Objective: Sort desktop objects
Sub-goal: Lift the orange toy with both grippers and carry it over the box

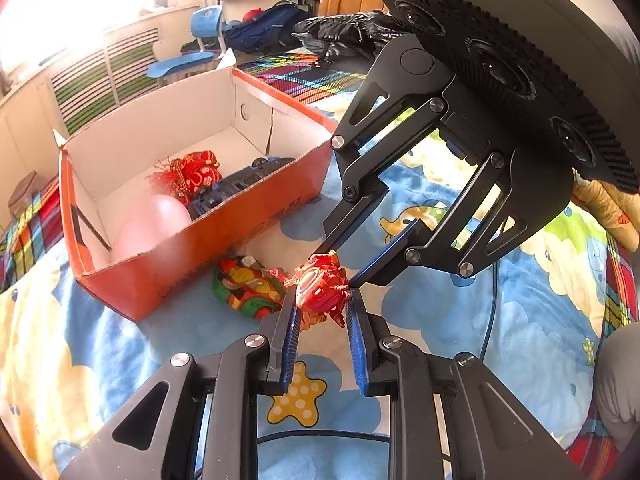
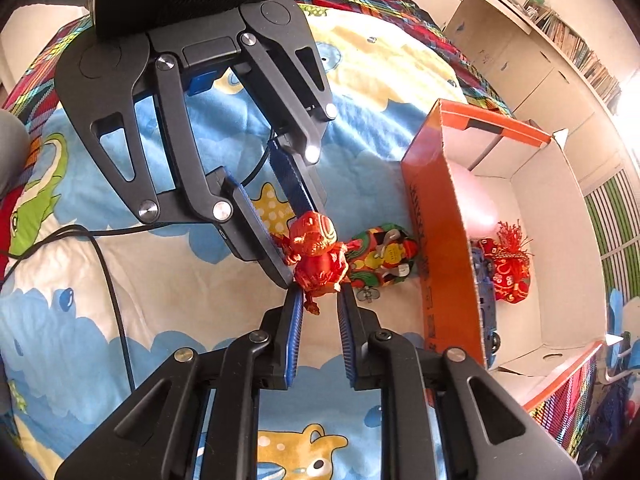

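Both tongs (image 1: 322, 300) (image 2: 318, 292) clamped on red figurine (image 1: 320, 288).

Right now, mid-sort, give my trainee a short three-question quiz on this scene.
1. True or false: both tongs are closed on the red toy figure.
2. Which lies outside the orange box, on the bedspread? A) red tasselled pouch B) multicoloured toy C) pink balloon
3. Fill in: the dark blue toy car lies ___ the orange box.

Key: 1 true: left tongs and right tongs both grip it. 2 B. 3 inside.
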### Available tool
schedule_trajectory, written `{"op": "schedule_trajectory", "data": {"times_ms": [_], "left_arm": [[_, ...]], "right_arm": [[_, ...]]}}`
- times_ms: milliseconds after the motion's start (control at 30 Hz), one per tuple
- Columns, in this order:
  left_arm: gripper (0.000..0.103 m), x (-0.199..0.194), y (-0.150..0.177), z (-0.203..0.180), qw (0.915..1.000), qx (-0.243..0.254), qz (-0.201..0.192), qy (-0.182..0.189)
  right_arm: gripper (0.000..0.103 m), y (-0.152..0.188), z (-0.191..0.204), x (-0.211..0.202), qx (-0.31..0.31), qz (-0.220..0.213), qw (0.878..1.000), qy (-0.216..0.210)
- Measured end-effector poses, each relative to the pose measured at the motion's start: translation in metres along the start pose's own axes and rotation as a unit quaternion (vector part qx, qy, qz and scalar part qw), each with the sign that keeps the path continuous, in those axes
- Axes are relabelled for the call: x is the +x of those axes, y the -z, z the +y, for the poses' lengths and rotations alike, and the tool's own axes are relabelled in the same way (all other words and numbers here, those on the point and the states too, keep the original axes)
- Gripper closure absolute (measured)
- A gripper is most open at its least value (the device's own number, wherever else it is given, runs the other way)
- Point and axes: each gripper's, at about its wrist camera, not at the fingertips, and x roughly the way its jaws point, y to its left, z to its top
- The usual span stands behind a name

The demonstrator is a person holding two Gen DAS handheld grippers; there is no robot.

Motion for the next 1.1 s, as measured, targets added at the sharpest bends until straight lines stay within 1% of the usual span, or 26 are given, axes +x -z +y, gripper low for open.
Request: {"op": "schedule_trajectory", "data": {"times_ms": [200,300,500,600,667,700,867,900,933,1000,1067,1100], "left_arm": [[0.084,-0.014,-0.024,0.003,0.9999,0.011,-0.004,-0.003],[0.084,-0.024,-0.036,0.006,0.9997,0.024,-0.006,-0.009],[0.084,-0.037,-0.055,0.019,0.9998,0.017,-0.008,0.000],[0.084,-0.038,-0.068,0.023,0.9995,0.030,-0.008,-0.007],[0.084,-0.037,-0.076,0.030,0.9990,0.039,-0.009,-0.017],[0.084,-0.035,-0.080,0.034,0.9990,0.040,-0.010,-0.018],[0.084,-0.016,-0.095,0.057,0.9993,0.008,-0.025,-0.029],[0.083,-0.010,-0.095,0.060,0.9994,-0.001,-0.022,-0.026],[0.083,-0.003,-0.096,0.062,0.9994,-0.003,-0.018,-0.028],[0.083,0.010,-0.093,0.059,0.9991,0.007,-0.005,-0.041],[0.083,0.021,-0.091,0.059,0.9988,0.013,0.004,-0.048],[0.083,0.022,-0.088,0.059,0.9988,0.009,0.003,-0.047]], "right_arm": [[0.087,-0.013,-0.015,-0.018,0.004,-0.006,1.000,0.013],[0.087,-0.017,-0.022,-0.031,0.003,-0.008,1.000,0.017],[0.086,-0.025,-0.043,-0.049,0.017,-0.014,0.999,0.032],[0.086,-0.028,-0.054,-0.055,0.016,-0.012,0.999,0.036],[0.086,-0.029,-0.061,-0.058,0.013,-0.012,0.999,0.037],[0.086,-0.028,-0.065,-0.061,0.016,-0.013,0.999,0.043],[0.086,-0.025,-0.090,-0.055,0.057,-0.031,0.996,0.068],[0.089,-0.023,-0.094,-0.052,0.072,-0.037,0.994,0.070],[0.089,-0.021,-0.097,-0.051,0.085,-0.041,0.993,0.072],[0.089,-0.018,-0.101,-0.049,0.108,-0.054,0.990,0.066],[0.089,-0.018,-0.099,-0.047,0.107,-0.057,0.991,0.064],[0.089,-0.017,-0.097,-0.045,0.104,-0.055,0.991,0.063]]}}
